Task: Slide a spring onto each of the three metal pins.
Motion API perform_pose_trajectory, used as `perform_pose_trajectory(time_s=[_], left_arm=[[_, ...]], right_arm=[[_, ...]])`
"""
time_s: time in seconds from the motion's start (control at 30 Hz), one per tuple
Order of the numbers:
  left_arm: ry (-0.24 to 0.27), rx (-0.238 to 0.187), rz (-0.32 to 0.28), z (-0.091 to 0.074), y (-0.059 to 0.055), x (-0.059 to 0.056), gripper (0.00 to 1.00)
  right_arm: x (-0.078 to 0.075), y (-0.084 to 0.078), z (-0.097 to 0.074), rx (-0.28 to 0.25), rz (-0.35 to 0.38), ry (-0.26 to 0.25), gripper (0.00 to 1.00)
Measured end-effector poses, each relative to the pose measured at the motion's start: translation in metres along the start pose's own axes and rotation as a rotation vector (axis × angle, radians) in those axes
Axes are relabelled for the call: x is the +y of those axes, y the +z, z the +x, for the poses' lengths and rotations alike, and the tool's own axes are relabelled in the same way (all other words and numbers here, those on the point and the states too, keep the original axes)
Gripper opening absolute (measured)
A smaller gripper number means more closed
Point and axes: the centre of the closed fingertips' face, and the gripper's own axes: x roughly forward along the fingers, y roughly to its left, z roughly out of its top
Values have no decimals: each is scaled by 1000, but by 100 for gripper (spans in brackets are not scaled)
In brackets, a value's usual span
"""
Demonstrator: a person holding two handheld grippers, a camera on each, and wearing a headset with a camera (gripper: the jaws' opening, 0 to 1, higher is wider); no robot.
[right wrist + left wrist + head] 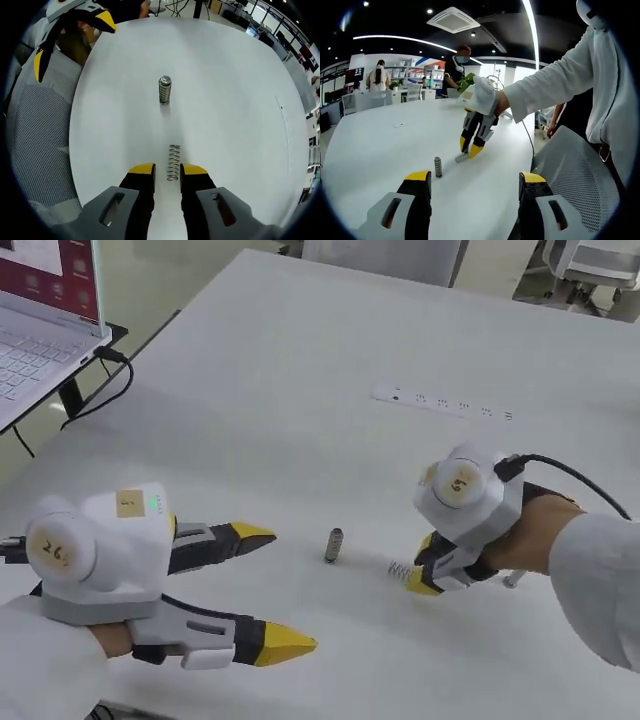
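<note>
A metal pin with a spring on it (334,545) stands upright mid-table, also seen as the sprung pin (165,89) and the sprung pin (438,166). A loose spring (398,570) lies flat on the white table (300,390). My right gripper (424,578) points down at that spring; its jaws stand narrowly apart with the spring's (173,162) near end between the tips of the right gripper (167,170). My left gripper (272,590) hovers open and holds nothing, left of the pin. A small metal piece (513,580) peeks from behind the right hand.
A laptop (40,300) with a cable sits at the far left edge. A white power strip (440,403) lies farther back. A mesh chair (570,165) stands beside the table, and people stand in the background.
</note>
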Motion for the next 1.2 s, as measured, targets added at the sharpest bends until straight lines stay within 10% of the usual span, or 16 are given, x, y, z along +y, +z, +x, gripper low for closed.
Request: perform_pose_trajectory(time_s=[1.2], left_arm=[[-22, 13, 4, 4, -4, -4, 64]], right_arm=[[26, -5, 13, 49, -79, 24, 8]])
